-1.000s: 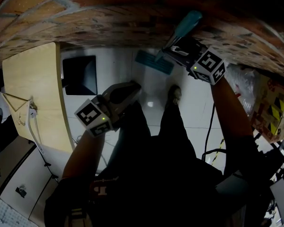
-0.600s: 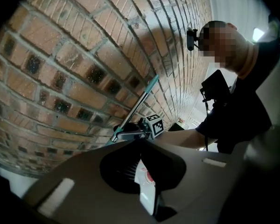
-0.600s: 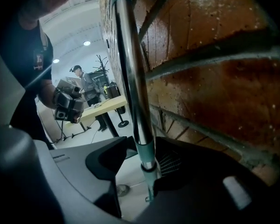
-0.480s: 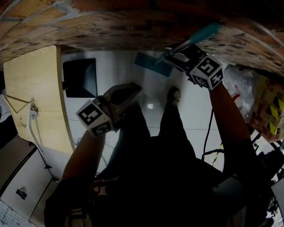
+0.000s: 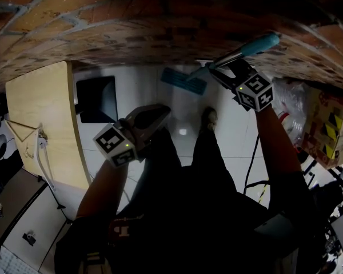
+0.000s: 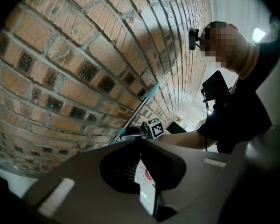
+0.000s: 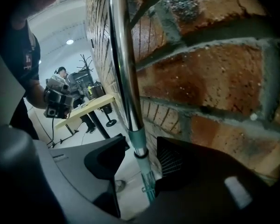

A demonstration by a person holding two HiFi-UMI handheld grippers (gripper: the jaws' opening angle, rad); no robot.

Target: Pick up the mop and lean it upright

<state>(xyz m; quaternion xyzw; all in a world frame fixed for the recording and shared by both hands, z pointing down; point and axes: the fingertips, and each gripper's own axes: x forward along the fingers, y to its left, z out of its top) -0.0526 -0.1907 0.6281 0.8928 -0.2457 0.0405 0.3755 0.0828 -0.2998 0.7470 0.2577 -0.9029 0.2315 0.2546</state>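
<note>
Big brick wall [image 5: 131, 33] fills the far side, white tiled floor [image 5: 143, 90] below it, light wood table [image 5: 40, 113] off to the person's left. The mop [image 7: 123, 69] is up on end against the brick. Its flat teal head [image 5: 184, 80] is down on the tiles at the wall's foot, and the chrome pole runs up the brick to the teal grip [image 5: 257, 43]. The right gripper [image 7: 142, 164] is up at the pole w/ its jaws opening. The pole stands btwn them and neither pad looks to press on it, so the mop seems to rest on wall & floor by itself. The left gripper [image 6: 144, 171] is held low in front of the person's legs, jaws pressed together w/ nothing in them, no part in this. Step in hand, I'd say, is the let-go, w/ the task nearly done. To do it well: get the jaws fully wide first, then draw the right gripper straight back from the wall along its own line, no sideways swing. A nudge from either pad could roll the round pole along the brick. Tiles look glossy, so the head could slip out. Prob. worth pausing close by, ready to re-close, before pulling clear.
</note>
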